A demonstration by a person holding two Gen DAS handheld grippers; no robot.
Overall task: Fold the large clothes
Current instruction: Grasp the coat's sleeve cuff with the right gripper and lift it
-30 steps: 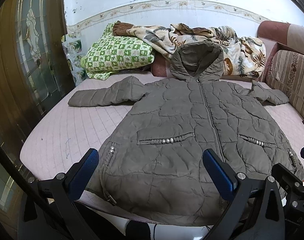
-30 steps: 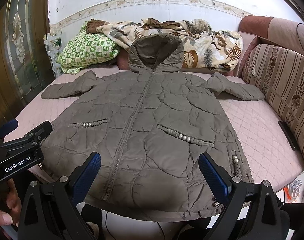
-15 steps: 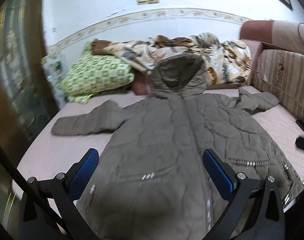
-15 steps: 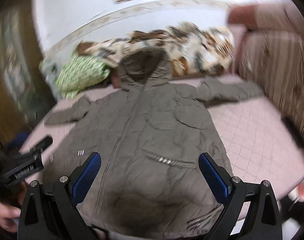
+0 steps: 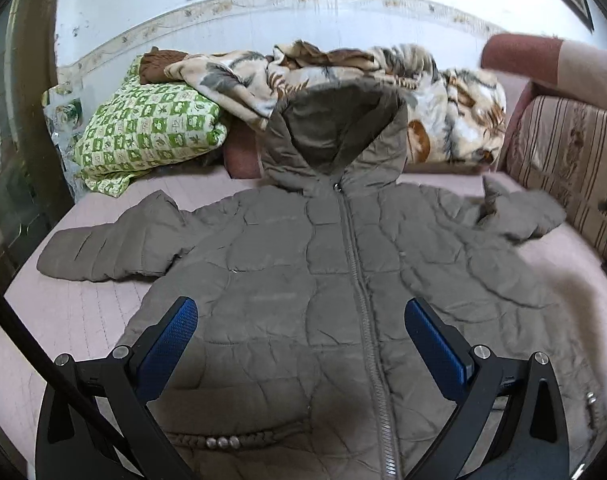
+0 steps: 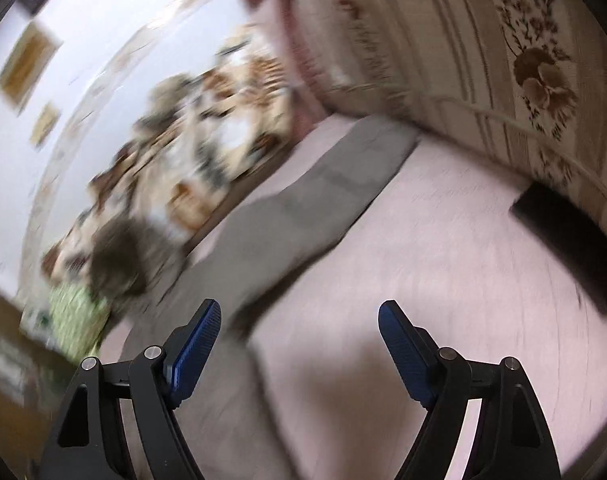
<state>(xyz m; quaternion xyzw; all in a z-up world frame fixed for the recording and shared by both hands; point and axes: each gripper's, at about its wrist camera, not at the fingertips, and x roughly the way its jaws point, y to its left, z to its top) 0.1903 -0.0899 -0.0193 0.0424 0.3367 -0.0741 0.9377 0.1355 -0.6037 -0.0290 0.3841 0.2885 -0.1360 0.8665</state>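
A grey-brown quilted hooded jacket (image 5: 287, 264) lies face up, zipped, on the pink bed sheet (image 5: 63, 312), both sleeves spread out. My left gripper (image 5: 301, 322) hovers open above the jacket's chest, nothing between its blue pads. In the right wrist view, tilted and blurred, the jacket's sleeve (image 6: 303, 208) runs towards the striped cushion. My right gripper (image 6: 299, 320) sits over the sheet just off the jacket's side by that sleeve; its jaws are closing and still wide, with nothing pinched.
A green checked pillow (image 5: 147, 128) and a leaf-print blanket (image 5: 443, 112) are heaped at the head of the bed. A striped sofa cushion (image 6: 483, 52) lines the right side, with a black flat object (image 6: 567, 236) on the sheet beside it.
Both grippers have moved forward over the jacket. The right one swung far to the right and rolled, now facing the right sleeve and cushion; its fingers stand a little closer together.
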